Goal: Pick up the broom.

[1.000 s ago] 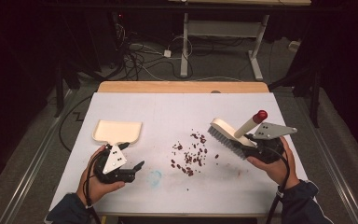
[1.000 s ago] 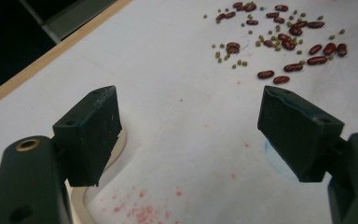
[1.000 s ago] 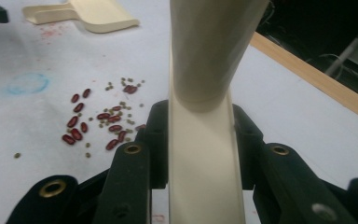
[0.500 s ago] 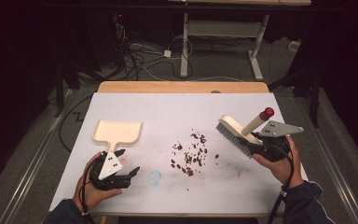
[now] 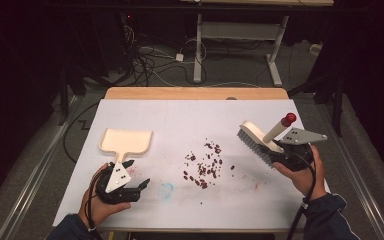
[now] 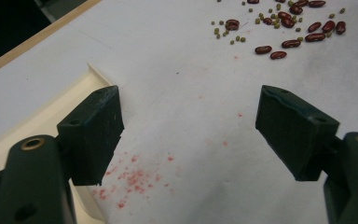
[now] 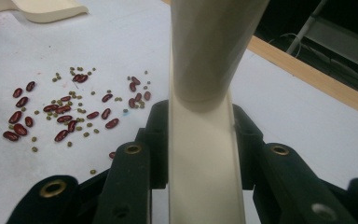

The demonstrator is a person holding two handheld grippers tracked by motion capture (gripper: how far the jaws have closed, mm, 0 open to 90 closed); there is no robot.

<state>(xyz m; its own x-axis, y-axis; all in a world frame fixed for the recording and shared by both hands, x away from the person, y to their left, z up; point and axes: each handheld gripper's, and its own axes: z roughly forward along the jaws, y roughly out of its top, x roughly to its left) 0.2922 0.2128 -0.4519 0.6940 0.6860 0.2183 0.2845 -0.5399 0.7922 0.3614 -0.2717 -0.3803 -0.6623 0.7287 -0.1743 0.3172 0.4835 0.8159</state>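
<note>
At the lower left of the high view, the left gripper (image 5: pixel 139 186) rests low on the white bench (image 5: pixel 190 115), held in the person's left hand (image 5: pixel 97 200). Its jaws stand wide apart and hold nothing; in the left gripper view only the bare bench surface with some faint red stains (image 6: pixel 135 179) lies between them. Just above this gripper in the high view lies the cream dustpan (image 5: pixel 126 142), flat on the bench, with its short handle pointing down toward the gripper; in the left gripper view its edge (image 6: pixel 37 121) appears behind the left jaw, near it, but I cannot tell if they touch. In the middle of the bench there is a loose scatter of beans (image 5: pixel 204 162): dark red kidney beans and smaller green ones, as the right gripper view shows (image 7: pixel 65 116). They lie well apart from the dustpan and from both grippers. At the right of the high view, the right gripper (image 5: pixel 280 154) is clenched on the cream handle of the brush (image 5: pixel 260 140), held in the right hand (image 5: pixel 300 170) above the bench. The brush is tilted, its grey bristles face down and to the left, and the red tip of the handle (image 5: pixel 290 118) points to the upper right. In the right gripper view the handle (image 7: pixel 205 154) stands tight between the two jaws.
</note>
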